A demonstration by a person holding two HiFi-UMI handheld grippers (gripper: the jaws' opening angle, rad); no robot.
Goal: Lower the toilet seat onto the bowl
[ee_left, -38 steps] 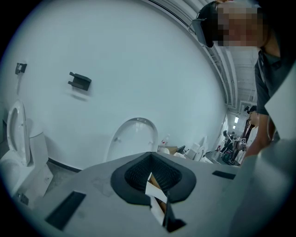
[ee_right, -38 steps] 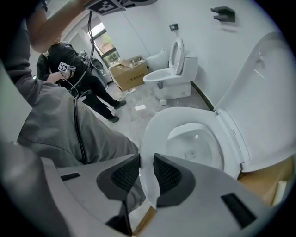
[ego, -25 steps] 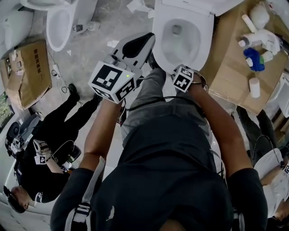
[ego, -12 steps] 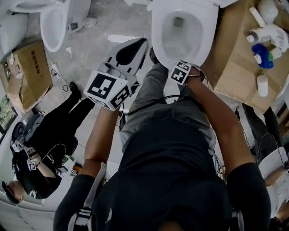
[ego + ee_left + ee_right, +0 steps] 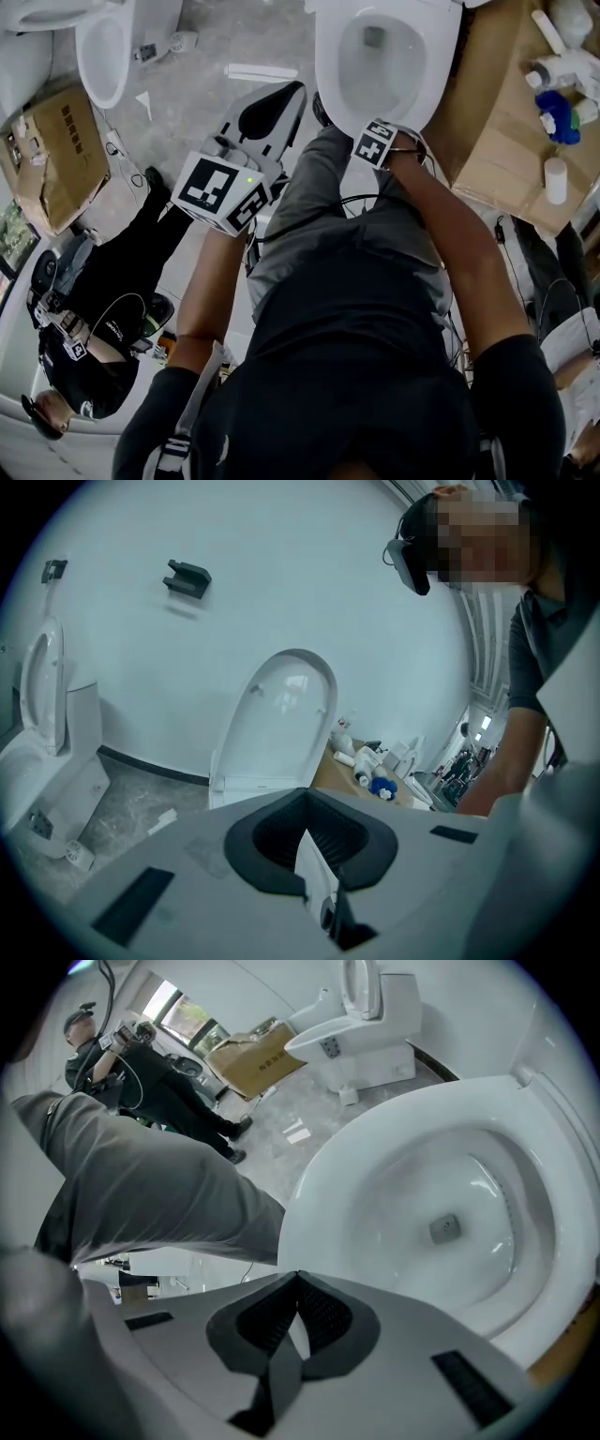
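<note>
The white toilet (image 5: pixel 389 56) is at the top centre of the head view. Its seat ring (image 5: pixel 323 1185) lies flat on the bowl, and the lid (image 5: pixel 281 719) stands upright behind it. My right gripper (image 5: pixel 298 1275) points steeply down just in front of the seat's front rim, with its marker cube (image 5: pixel 375 142) beside that rim. Its jaws have just been closing and now meet with nothing between them. My left gripper (image 5: pixel 305 791) is held to the left of the toilet, apart from it. It is aimed at the raised lid, jaws together and empty.
My grey-trousered leg (image 5: pixel 319 206) stands against the bowl's front. A second toilet (image 5: pixel 103 52) and a cardboard box (image 5: pixel 56 150) are at the left. A person in black (image 5: pixel 103 309) crouches there. A wooden board (image 5: pixel 487 141) with bottles (image 5: pixel 562 103) is to the right.
The toilet has slid towards the top of the head view. Both grippers have sunk a little, and the right cube stays at the seat's front rim.
</note>
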